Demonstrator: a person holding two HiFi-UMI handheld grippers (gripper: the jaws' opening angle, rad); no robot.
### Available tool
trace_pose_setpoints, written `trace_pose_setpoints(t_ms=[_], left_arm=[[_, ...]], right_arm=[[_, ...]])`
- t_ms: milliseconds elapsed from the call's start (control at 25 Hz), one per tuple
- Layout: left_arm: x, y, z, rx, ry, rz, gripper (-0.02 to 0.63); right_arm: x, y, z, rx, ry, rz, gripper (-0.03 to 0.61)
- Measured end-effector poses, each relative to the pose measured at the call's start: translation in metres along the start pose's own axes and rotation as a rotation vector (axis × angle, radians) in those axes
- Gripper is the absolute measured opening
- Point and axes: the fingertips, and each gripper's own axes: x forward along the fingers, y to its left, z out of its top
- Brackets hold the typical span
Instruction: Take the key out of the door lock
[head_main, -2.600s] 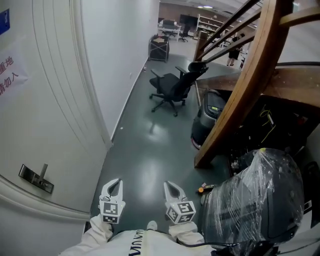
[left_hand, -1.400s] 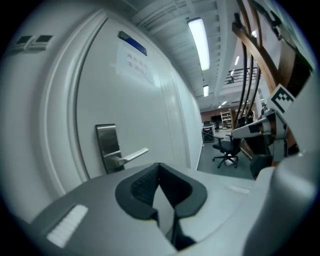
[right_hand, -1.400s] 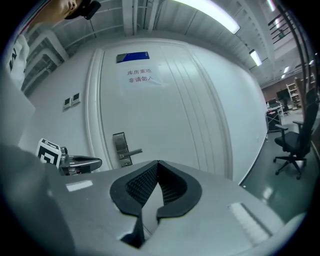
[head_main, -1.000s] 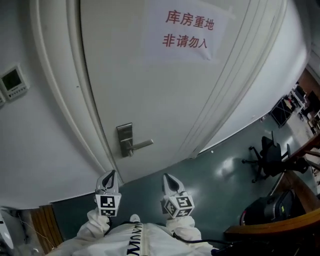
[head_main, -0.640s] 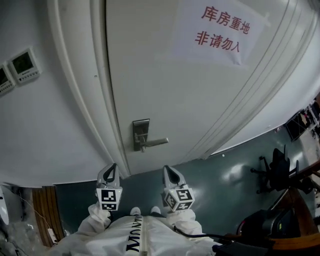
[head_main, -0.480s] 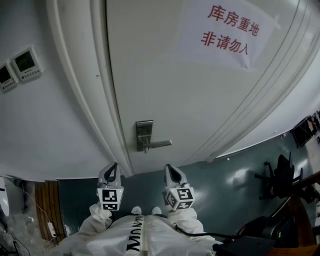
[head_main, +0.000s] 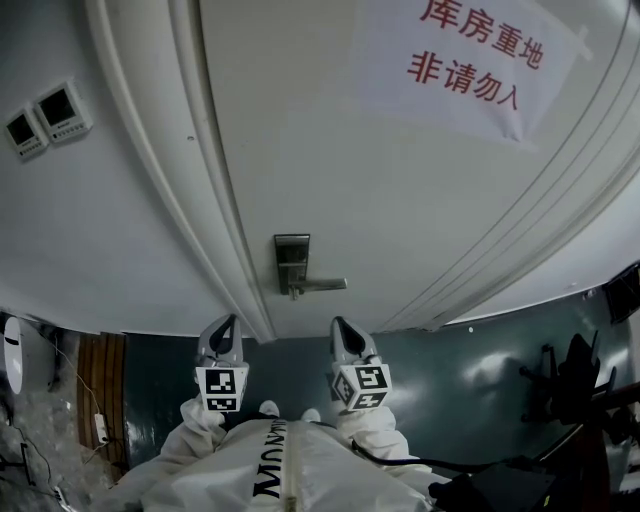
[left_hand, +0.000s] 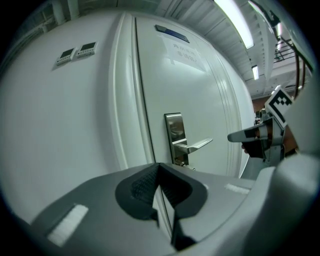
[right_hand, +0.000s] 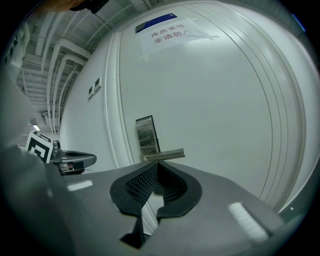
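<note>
We hold left gripper (head_main: 227, 325), jaws pressed together, empty. Lock plate (head_main: 292, 262) with lever (head_main: 322, 285) on door (head_main: 400, 190) sits ahead, between both jaws, apart from them; key too small to tell. Our right gripper (head_main: 340, 328): jaws likewise together, empty.

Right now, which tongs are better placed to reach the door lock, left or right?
Probably the right tongs. In the head view they hang nearer the lock plate than the left tongs, and the right gripper view shows it almost straight ahead. Both are shut, short of the door.
</note>
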Motion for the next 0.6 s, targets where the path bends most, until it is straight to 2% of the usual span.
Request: trace_pose_setpoints(t_ms=[240, 600], left_arm=[[0.0022, -0.0013, -0.0014, 0.001, 0.017, -0.001, 0.0], [0.0051, -0.0077, -0.0004, 0.007, 0.018, -0.016, 0.0]], right_arm=[[0.005, -0.0001, 0.0003, -0.025, 0.006, -0.003, 0.005], [0.0049, -0.003, 0.0003, -0.032, 0.011, -0.005, 0.081]])
